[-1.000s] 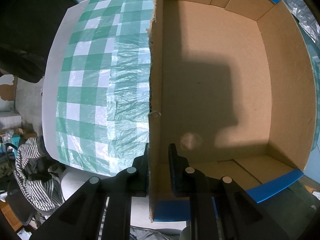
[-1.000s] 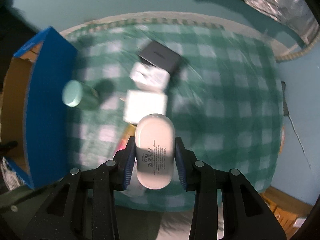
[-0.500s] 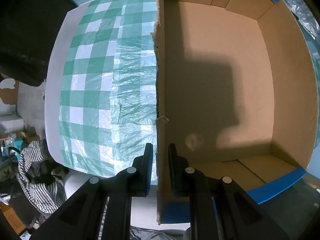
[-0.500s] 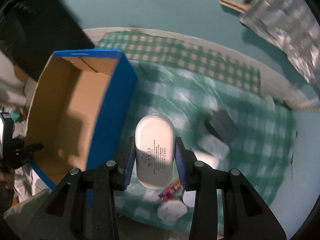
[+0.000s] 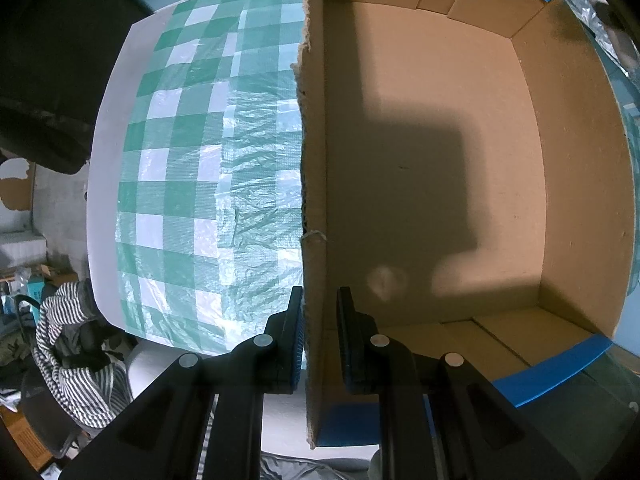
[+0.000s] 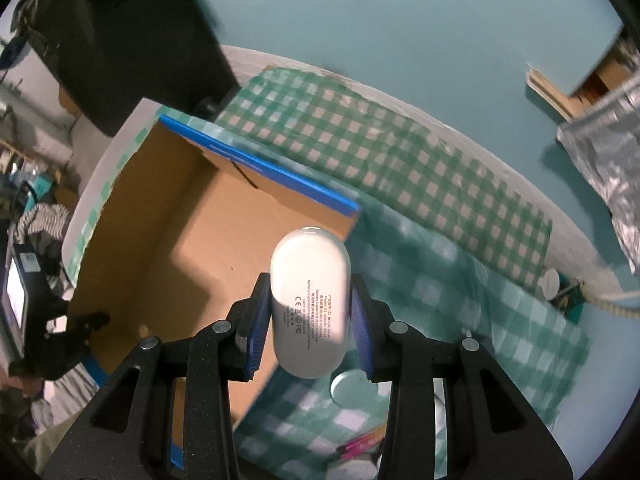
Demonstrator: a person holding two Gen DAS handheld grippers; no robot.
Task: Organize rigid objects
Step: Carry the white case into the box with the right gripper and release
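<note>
Right now your right gripper (image 6: 310, 312) pinches the white power bank (image 6: 308, 300) above the cardboard box (image 6: 168, 240). Your left gripper (image 5: 318, 334) straddles the box wall (image 5: 314, 184); I cannot tell if it squeezes. Green checkered cloth (image 5: 192, 168) lies underneath.

White power bank (image 6: 309, 300) (printed label up) above cardboard box (image 6: 168, 240).

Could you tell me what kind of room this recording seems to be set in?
Probably a lived-in home room: a table under a green checked tablecloth, striped clothing heaped beside it, and teal painted walls.
</note>
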